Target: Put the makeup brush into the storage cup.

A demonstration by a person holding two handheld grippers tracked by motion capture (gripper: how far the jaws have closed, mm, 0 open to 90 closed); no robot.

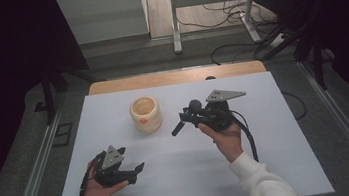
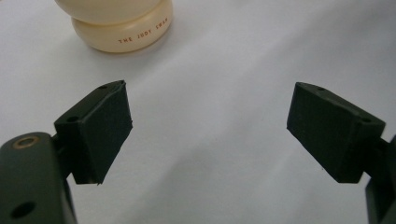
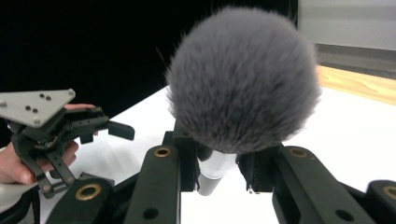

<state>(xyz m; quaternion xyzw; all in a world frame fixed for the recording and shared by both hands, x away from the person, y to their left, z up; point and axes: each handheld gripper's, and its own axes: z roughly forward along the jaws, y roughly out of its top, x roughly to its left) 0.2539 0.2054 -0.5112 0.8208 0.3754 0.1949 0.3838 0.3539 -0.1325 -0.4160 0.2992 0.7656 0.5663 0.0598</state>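
The right gripper pinches a fluffy brush just right of the cup. A loose grip could drop it. The left gripper, spread wide and empty, waits near the cup.

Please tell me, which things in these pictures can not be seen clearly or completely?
- Brush handle: right gripper view, covered by the bristles and the right gripper; high view, too small.
- Cream jar: left gripper view, top cut off by the upper edge.
- Jar's inside: high view, too small.
- Left gripper: open, its body cut off by the bottom edge.
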